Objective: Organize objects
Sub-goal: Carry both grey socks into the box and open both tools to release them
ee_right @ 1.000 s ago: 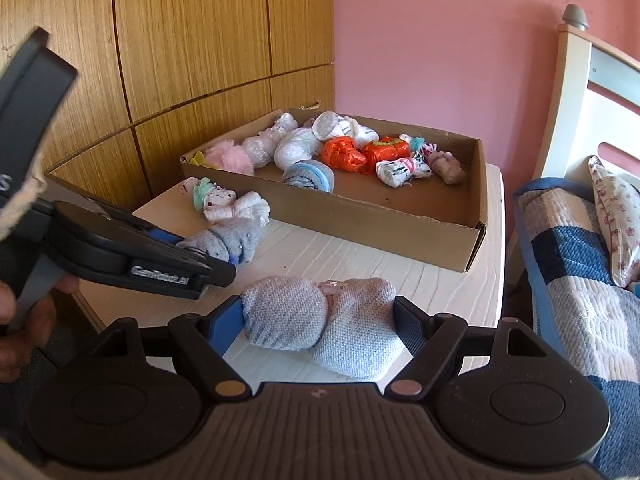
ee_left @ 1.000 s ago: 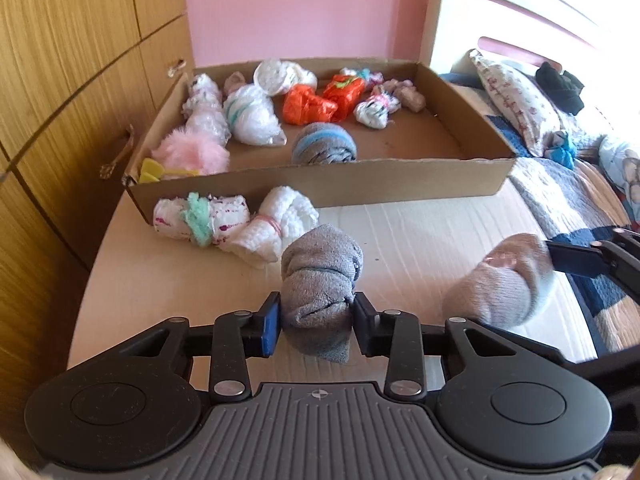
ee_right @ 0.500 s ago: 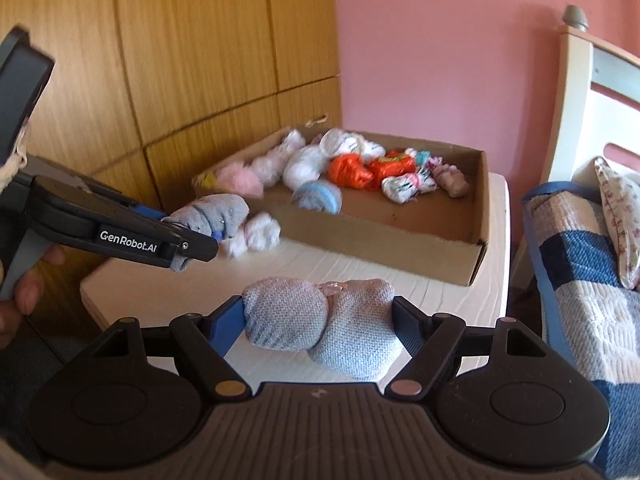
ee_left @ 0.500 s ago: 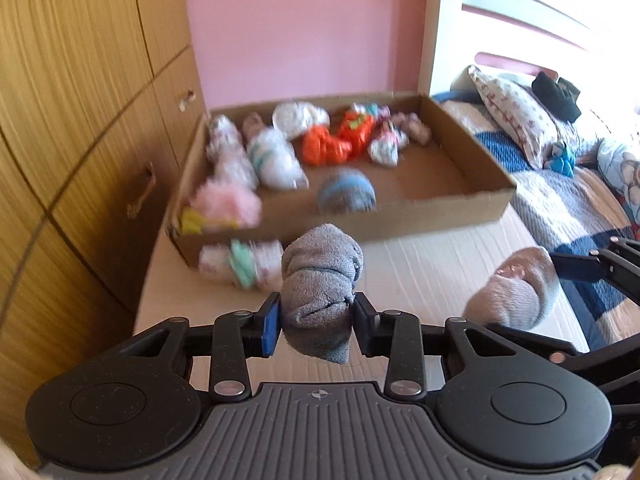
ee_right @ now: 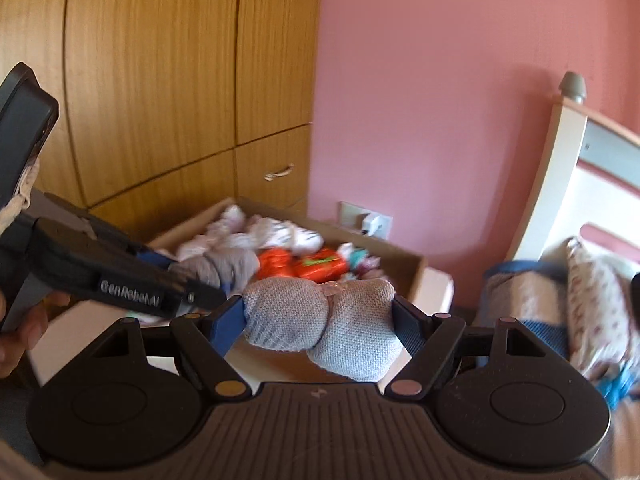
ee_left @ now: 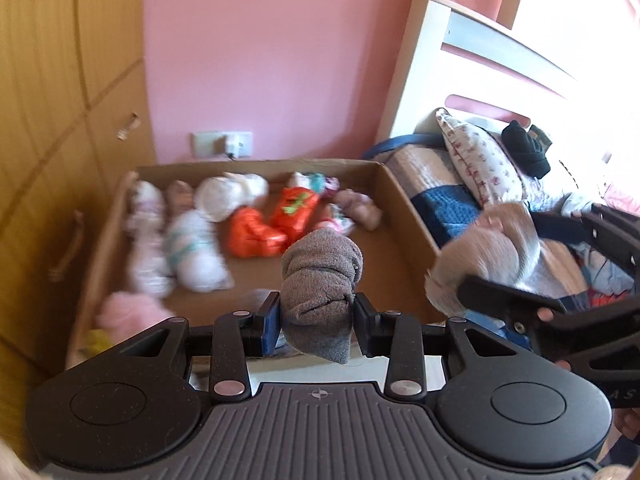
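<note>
Fingers of my left gripper [ee_left: 316, 322] are drawn in narrow, both pads pressed on a grey sock roll [ee_left: 320, 288]. Roll stands upright between them, top bulging above the pads, tail hanging below. It is off the table, in front of the box [ee_left: 404, 208].

Right gripper [ee_right: 318, 320]: fingers set wide, clamped on a pale sock bundle [ee_right: 324, 316] lying crosswise, one lobe against each pad. Blue pad visible on the left finger [ee_right: 226, 322]. From the left wrist view this bundle shows at the box's right wall, blurred.

Box holds other rolls: two orange [ee_left: 256, 234], several white [ee_left: 192, 248], one pink [ee_left: 128, 312] at the near left corner. Detail blurred; count uncertain.

Left gripper's tip crosses the right wrist view, its grey roll just beside my pale bundle; contact between the two I cannot tell.

Bed [ee_left: 452, 184] to the right of the box.
</note>
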`<state>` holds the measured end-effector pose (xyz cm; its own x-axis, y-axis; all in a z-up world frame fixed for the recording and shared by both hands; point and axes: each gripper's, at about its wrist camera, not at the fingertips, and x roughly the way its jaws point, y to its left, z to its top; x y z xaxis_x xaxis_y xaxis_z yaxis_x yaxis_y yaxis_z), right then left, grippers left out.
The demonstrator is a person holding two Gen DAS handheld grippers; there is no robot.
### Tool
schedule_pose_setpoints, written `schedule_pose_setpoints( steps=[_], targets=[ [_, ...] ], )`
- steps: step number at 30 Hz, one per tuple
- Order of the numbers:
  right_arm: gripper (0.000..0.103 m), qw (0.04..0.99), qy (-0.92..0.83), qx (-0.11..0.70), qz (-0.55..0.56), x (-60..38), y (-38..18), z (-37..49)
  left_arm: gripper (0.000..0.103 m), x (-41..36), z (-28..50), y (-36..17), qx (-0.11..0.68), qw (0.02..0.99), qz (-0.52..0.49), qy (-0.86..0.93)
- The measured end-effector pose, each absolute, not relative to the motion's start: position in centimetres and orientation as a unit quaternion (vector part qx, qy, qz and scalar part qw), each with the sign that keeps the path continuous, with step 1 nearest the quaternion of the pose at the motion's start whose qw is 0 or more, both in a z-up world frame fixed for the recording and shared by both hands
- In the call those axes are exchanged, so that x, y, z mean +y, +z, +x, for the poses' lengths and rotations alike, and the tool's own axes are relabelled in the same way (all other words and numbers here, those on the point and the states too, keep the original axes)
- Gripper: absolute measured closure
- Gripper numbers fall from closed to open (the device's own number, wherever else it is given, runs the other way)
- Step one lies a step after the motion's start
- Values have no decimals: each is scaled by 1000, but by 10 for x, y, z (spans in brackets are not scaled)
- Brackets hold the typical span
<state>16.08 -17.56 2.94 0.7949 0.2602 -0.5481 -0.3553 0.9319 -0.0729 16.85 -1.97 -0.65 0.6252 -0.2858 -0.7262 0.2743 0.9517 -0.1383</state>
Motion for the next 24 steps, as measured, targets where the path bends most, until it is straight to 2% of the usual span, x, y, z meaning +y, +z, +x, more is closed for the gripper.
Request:
schedule_pose_setpoints(
  steps=[5, 10, 14, 24],
  targets=[
    [28, 936, 165, 288, -117, -177, 17, 185, 59, -34, 192, -40, 438, 884, -34, -161],
    [28, 927, 181, 299, -134, -172, 7, 203, 59, -27, 202, -60, 456, 878, 6, -148],
    [28, 918, 198, 311, -144, -166, -3, 220, 59, -15, 212, -62, 446, 885, 51, -126],
    [28, 897, 216, 358, -141, -152, -39, 255, 58, -15, 248, -65, 438, 891, 47, -114]
  ],
)
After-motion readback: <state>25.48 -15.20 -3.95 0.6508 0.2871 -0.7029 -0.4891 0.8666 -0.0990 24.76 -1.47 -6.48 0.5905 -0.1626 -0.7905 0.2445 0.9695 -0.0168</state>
